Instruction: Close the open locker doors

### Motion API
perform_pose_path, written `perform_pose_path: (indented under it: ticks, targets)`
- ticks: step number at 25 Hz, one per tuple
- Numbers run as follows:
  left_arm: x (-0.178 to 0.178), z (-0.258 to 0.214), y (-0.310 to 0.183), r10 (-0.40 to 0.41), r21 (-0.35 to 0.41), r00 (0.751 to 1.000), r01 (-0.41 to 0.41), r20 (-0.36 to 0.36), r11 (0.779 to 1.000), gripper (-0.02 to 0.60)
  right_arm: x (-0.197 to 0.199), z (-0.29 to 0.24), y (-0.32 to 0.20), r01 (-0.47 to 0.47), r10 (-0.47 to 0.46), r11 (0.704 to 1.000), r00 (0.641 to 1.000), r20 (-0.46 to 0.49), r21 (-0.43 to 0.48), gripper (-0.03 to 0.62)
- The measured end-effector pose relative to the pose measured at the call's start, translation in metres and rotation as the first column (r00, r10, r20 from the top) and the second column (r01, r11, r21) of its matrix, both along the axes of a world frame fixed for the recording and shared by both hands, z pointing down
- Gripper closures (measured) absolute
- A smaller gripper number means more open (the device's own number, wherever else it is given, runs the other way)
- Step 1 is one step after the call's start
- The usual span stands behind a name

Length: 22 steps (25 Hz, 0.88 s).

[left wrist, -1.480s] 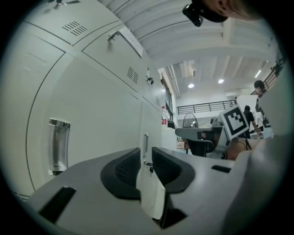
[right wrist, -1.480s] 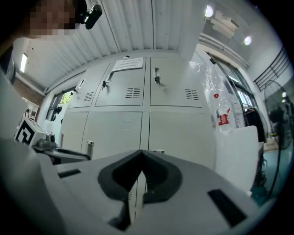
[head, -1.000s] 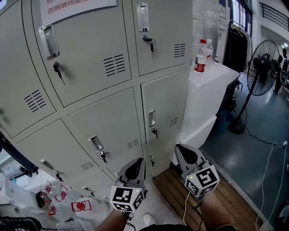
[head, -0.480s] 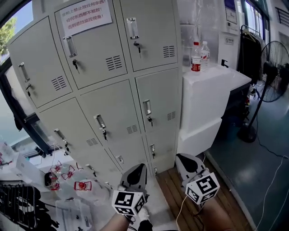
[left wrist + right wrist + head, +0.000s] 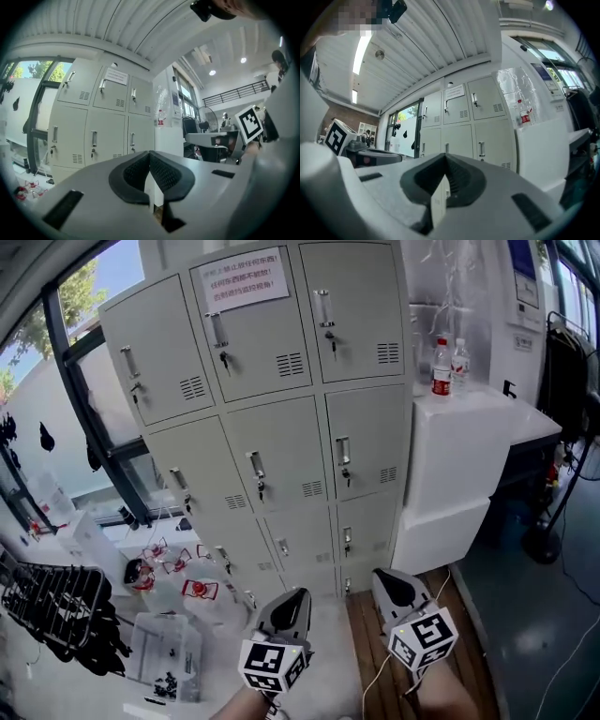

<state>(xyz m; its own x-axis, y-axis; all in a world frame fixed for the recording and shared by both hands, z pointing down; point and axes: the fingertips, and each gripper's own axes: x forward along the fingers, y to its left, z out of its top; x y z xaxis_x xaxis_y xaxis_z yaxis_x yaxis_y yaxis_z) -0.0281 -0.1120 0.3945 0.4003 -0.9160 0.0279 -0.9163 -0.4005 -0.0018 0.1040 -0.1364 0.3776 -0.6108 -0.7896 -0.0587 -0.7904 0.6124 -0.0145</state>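
Seemingly every door of the grey locker bank (image 5: 281,409) at twelve o'clock sits flush and closed, leaving nothing visibly open, while the left gripper (image 5: 298,597) and right gripper (image 5: 382,578) hover at six o'clock, jaws together, empty.

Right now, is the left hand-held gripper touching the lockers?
Apart. The left gripper view shows the left hand-held gripper, shut and empty, with the lockers standing well beyond its tips.

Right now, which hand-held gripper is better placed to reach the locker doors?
Left, narrowly: the left hand-held gripper sits below the middle locker column, the right hand-held gripper nearer the white cabinet. Both are shut and well back; no door looks open.
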Motion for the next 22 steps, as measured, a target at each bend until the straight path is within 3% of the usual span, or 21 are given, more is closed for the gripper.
perform_pose_path:
  ticks: [7, 11, 16, 22]
  targets:
    - [-0.064, -0.001, 0.036, -0.137, -0.014, 0.99, 0.137, 0.032, 0.99, 0.578, -0.059, -0.004, 0.011, 0.12, -0.12, 0.993, 0.992, 0.044, -0.001, 0.594]
    - [-0.098, 0.002, 0.052, -0.169, -0.018, 0.985, 0.17, 0.027, 0.985, 0.578, -0.095, -0.002, 0.021, 0.145, -0.145, 0.989, 0.989, 0.043, -0.007, 0.594]
    - [-0.123, 0.004, 0.065, -0.142, -0.016, 0.99, 0.142, 0.0, 0.99, 0.578, -0.119, 0.002, 0.038, 0.114, -0.113, 0.993, 0.993, 0.027, -0.016, 0.594]
    - [-0.131, -0.001, 0.069, -0.043, -0.006, 0.999, 0.043, -0.025, 0.999, 0.578, -0.116, 0.0, 0.055, -0.003, 0.004, 1.0, 1.0, 0.015, -0.018, 0.594]
